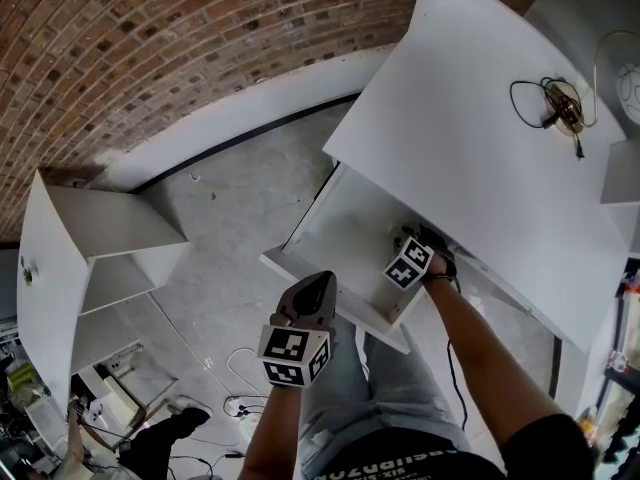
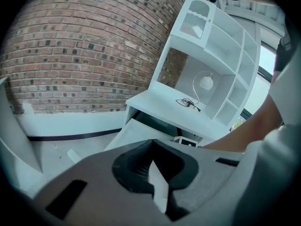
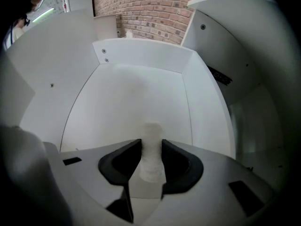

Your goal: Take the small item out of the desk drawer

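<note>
Reaching steeply down into the open drawer [image 1: 335, 223] of the white table [image 1: 470, 138], the right gripper [image 3: 151, 144] pinches a small white item [image 3: 151, 161] between its two dark pads, one pad against each side. The item stands upright between them, inside the drawer, at the drawer's 3 o'clock side in the head view. It looks pale and blurred, so its kind cannot be told. The left gripper [image 1: 316, 286] hovers outside the drawer front, at 7 o'clock from the right one, its jaws pressed together with nothing between them. A black cable [image 1: 535, 103] lies on the table top at 2 o'clock, well apart from the drawer.
</note>
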A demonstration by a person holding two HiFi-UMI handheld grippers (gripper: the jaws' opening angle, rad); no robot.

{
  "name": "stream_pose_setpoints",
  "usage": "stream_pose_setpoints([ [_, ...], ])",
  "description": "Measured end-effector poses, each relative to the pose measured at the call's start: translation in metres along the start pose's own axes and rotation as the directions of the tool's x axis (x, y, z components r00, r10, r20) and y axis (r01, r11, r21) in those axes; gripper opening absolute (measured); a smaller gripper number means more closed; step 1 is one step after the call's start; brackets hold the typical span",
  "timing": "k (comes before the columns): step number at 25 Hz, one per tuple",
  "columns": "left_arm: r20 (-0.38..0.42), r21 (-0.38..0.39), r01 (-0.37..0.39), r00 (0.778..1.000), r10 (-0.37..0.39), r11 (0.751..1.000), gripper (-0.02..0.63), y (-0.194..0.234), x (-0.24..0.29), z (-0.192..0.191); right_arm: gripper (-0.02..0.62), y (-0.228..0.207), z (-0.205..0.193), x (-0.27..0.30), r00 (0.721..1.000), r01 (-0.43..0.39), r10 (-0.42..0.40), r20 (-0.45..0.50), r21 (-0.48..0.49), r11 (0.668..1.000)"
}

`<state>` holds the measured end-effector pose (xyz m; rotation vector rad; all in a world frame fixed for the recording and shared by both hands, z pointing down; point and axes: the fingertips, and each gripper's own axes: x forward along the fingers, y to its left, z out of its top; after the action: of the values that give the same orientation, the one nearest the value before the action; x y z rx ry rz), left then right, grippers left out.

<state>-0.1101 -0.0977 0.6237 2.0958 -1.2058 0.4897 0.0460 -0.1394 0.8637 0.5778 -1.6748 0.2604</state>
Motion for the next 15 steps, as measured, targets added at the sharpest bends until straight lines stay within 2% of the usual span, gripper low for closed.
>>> stream_pose_setpoints([
  [15, 0.017, -0.001, -0.016, 1.000, 0.016, 1.000, 0.006, -0.006, -0.005, 0.007, 0.129, 0.001, 0.003, -0.017, 0.999, -0.030, 0.029, 0.031, 0.011, 1.000],
])
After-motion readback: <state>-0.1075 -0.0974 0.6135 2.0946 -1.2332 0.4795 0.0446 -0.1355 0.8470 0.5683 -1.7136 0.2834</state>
